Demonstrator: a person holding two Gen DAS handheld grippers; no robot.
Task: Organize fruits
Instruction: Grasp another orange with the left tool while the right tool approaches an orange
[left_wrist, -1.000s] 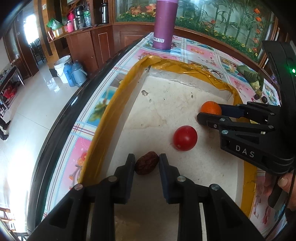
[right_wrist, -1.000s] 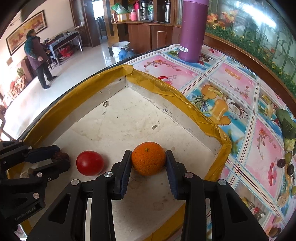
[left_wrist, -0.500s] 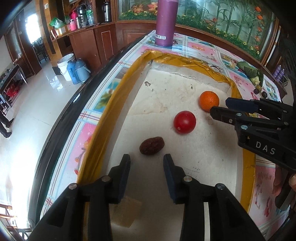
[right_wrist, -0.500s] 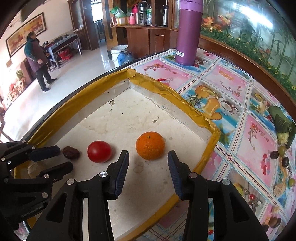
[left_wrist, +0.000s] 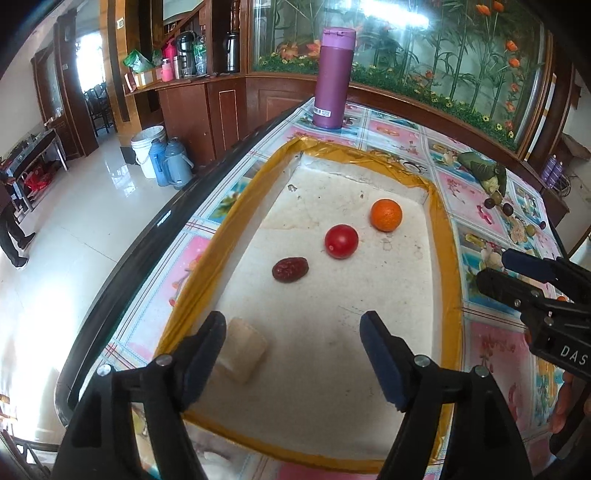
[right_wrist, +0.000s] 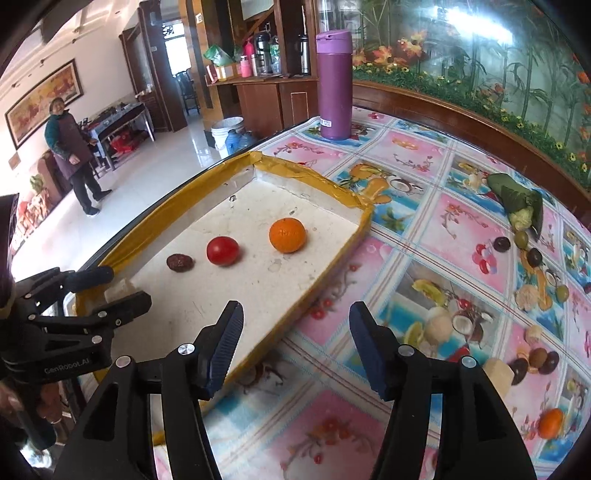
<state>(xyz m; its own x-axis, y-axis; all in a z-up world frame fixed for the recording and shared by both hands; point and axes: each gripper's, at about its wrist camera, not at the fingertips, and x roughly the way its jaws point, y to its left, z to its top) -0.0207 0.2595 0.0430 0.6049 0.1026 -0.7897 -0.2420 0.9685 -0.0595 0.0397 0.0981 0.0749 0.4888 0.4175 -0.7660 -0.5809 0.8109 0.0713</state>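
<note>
A white foam tray with a yellow taped rim lies on the table. In it lie in a row a dark red date, a red tomato and an orange. My left gripper is open and empty above the tray's near end, well back from the date. My right gripper is open and empty over the tray's right rim and the tablecloth, back from the orange. Each gripper shows in the other's view, the right one and the left one.
A pale foam block lies in the tray's near left corner. A purple flask stands beyond the tray. Small fruits, a leaf-wrapped bundle and a small orange lie on the tablecloth at right. A person stands on the floor far left.
Both grippers have let go and drawn back: the left from the date, the right from the orange. Both jaws opened wider. The three fruits stay in the tray.
</note>
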